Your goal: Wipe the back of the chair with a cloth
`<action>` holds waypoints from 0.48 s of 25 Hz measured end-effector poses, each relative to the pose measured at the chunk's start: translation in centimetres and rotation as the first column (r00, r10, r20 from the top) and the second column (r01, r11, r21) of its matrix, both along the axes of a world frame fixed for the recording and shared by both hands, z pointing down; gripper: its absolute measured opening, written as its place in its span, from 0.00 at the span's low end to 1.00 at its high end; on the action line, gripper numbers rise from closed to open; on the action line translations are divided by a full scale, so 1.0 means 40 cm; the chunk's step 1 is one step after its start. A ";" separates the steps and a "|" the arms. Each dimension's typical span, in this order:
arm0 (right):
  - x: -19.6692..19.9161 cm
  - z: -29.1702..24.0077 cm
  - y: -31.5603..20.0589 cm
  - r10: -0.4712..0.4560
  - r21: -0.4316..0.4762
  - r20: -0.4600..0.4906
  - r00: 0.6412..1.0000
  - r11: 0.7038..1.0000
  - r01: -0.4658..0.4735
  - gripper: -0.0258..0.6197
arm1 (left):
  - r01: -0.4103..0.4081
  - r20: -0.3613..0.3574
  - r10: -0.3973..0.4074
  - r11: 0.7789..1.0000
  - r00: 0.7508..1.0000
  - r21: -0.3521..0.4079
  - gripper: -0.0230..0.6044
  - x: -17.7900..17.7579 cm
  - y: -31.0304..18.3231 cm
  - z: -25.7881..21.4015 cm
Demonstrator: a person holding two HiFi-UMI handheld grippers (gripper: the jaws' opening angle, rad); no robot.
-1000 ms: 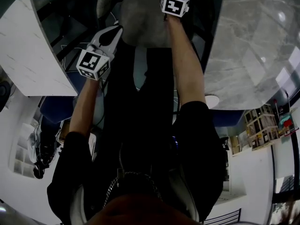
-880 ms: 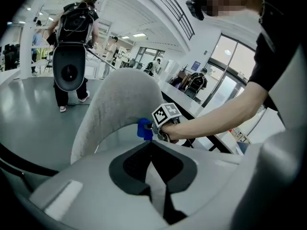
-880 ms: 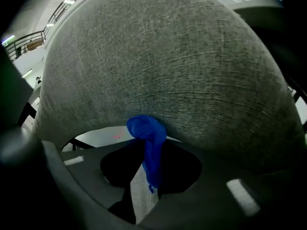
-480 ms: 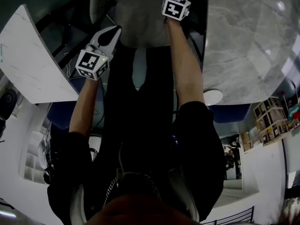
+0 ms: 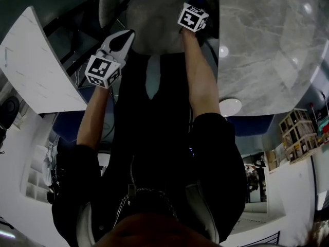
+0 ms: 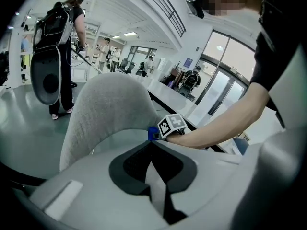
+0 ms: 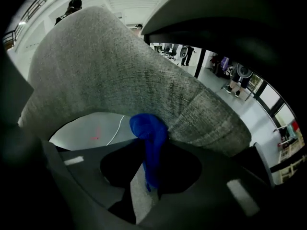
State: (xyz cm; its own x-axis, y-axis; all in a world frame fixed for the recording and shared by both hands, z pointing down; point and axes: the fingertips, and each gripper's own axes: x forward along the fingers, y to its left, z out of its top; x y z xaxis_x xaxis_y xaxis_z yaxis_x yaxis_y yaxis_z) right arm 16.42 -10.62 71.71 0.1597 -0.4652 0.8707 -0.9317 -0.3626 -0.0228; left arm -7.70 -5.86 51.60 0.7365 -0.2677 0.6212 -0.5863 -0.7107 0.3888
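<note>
The grey fabric chair back (image 5: 154,22) is at the top middle of the head view. My right gripper (image 7: 146,147) is shut on a blue cloth (image 7: 149,135), and the cloth presses against the chair back (image 7: 124,71) near its edge. In the head view only the right gripper's marker cube (image 5: 193,17) shows, at the chair back's right side. My left gripper (image 5: 122,37) hovers beside the chair's left edge, shut and empty. The left gripper view shows its closed jaws (image 6: 151,146), the chair back (image 6: 110,104), the right cube (image 6: 171,125) and a bit of blue cloth (image 6: 152,133).
A grey marble-look tabletop (image 5: 267,45) lies right of the chair and a white tabletop (image 5: 36,66) to its left. Several people stand in the hall behind, one with a large black bag (image 6: 53,47). A thin cable (image 7: 112,131) runs across the floor under the chair.
The right gripper with the cloth has slid a little down and right along the chair back. The left gripper has stayed in place.
</note>
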 end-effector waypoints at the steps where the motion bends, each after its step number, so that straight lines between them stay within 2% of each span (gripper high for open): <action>1: 0.001 -0.003 0.006 0.005 -0.003 -0.006 1.000 1.000 -0.005 0.19 | 0.003 0.000 -0.003 1.000 1.000 0.005 0.05 0.004 0.000 -0.009; 3: -0.004 -0.011 0.015 -0.006 -0.006 -0.013 1.000 1.000 0.006 0.19 | 0.014 0.002 -0.014 1.000 1.000 0.015 0.05 0.010 -0.003 -0.025; 5: -0.033 -0.020 0.022 -0.078 -0.016 -0.014 0.997 0.997 0.078 0.19 | 0.036 0.006 -0.037 0.999 0.999 0.023 0.05 0.009 -0.007 -0.038; 9: -0.116 -0.047 0.025 -0.298 0.006 -0.019 0.955 0.955 0.298 0.19 | 0.084 0.010 -0.085 0.996 0.996 0.041 0.05 0.022 -0.012 -0.060; 12: -0.140 -0.069 0.040 -0.351 0.046 -0.007 0.936 0.935 0.351 0.19 | 0.076 0.004 -0.076 0.996 0.997 0.047 0.05 0.054 0.008 -0.077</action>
State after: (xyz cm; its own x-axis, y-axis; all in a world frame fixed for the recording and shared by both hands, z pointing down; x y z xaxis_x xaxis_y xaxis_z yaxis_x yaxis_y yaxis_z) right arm 10.83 -9.04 68.94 -0.0224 -0.5305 0.8474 -0.9994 -0.0108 -0.0332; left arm -5.55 -5.54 48.51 0.7092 -0.3515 0.6111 -0.6415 -0.6813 0.3526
